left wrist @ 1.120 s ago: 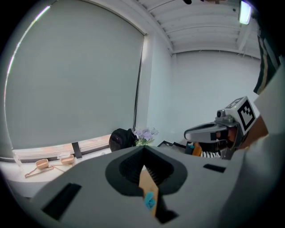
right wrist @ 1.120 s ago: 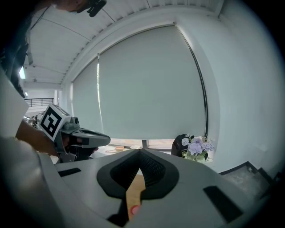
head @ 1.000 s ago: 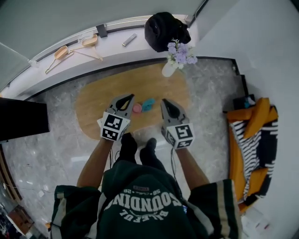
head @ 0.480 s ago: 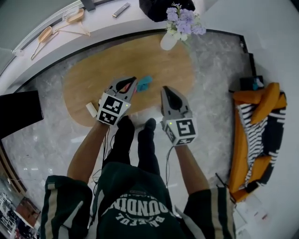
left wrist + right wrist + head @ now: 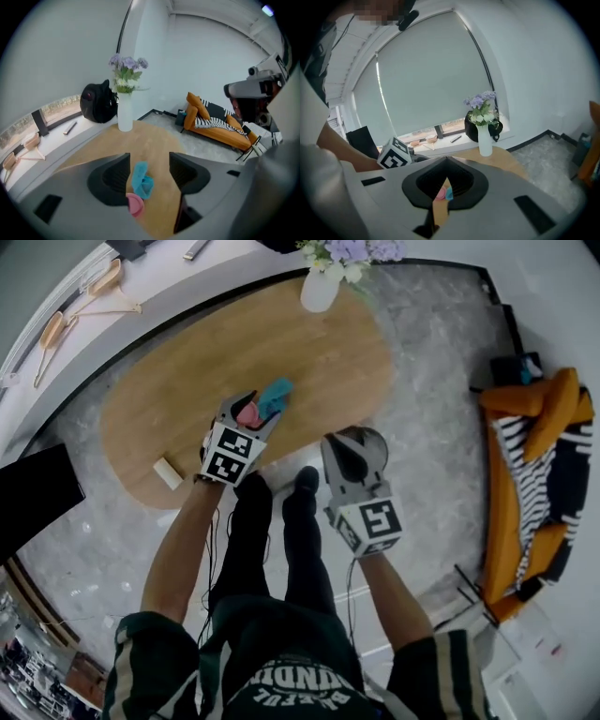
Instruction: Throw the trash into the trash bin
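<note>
A crumpled blue piece of trash (image 5: 275, 397) (image 5: 141, 180) and a small pink thing (image 5: 247, 413) (image 5: 135, 205) lie side by side on the oval wooden table (image 5: 187, 381). My left gripper (image 5: 257, 409) (image 5: 149, 176) hangs just over them, tilted down. Its jaws have just been opening and now stand open, with both things lying between them and no pad pressing on either. My right gripper (image 5: 352, 448) (image 5: 446, 159) is off the table's near edge, over the floor, its jaws meeting at the tips with nothing in them. Through its slit I glimpse the pink and blue things.
A white vase of purple flowers (image 5: 319, 287) (image 5: 124, 110) (image 5: 484, 136) stands at the table's far end. A small white block (image 5: 169, 472) lies at its near left edge. An orange sofa with a striped blanket (image 5: 534, 474) is on the right, and a black bag (image 5: 98, 103) sits on the sill.
Both grippers have come down toward the table. The left one moved over the pink and blue things and its jaws went from shut to open. The right one stayed shut.
</note>
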Motion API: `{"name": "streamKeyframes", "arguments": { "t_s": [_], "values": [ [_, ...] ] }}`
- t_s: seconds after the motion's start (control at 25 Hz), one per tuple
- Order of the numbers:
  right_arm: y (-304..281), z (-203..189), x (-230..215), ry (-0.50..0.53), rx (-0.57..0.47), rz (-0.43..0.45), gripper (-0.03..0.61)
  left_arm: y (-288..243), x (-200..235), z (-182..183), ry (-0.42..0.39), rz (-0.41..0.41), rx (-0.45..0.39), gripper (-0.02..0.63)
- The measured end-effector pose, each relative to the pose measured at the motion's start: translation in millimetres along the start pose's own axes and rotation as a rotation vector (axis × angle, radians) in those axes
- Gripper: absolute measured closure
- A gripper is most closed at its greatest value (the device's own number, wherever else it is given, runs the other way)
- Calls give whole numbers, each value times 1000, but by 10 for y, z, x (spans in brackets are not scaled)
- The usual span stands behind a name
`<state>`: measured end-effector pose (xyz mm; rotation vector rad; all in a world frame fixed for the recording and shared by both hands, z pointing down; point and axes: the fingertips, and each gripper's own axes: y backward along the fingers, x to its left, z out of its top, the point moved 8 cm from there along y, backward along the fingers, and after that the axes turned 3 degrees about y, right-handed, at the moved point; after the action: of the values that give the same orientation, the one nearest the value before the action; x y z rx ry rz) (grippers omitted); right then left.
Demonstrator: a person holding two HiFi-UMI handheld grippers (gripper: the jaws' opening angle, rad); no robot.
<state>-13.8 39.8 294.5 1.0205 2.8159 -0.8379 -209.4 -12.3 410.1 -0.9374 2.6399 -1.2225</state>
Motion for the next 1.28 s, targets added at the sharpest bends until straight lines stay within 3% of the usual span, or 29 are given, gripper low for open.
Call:
{"name": "streamKeyframes", "arguments": {
  "t_s": [0.08,0.6,0.88,0.96,1.0,1.04,1.08,1.28],
  "values": [
    [13,-122,-72,-28,4,-4,578,-254,8,-148,17,-12,61,337],
    [173,-952,-343,-109,106,-50,578,-1388,24,-945,-75,41,301,328],
    [354,-1303,-391,-152,158,-77,578,-1596,87,-1099,-131,120,363,335],
    [395,-1366,-404,-155,185,-77,578,-1606,69,-1093,-143,104,366,369],
    [399,-1377,-412,-153,187,-78,578,-1599,67,-1089,-158,111,360,424],
    [395,-1376,-420,-151,181,-80,578,-1587,71,-1087,-170,125,352,534],
    [390,-1371,-428,-148,174,-82,578,-1573,77,-1087,-173,136,344,571],
    [410,-1404,-482,-159,168,-98,578,-1502,-51,-1014,-136,105,282,601]
  ]
}}
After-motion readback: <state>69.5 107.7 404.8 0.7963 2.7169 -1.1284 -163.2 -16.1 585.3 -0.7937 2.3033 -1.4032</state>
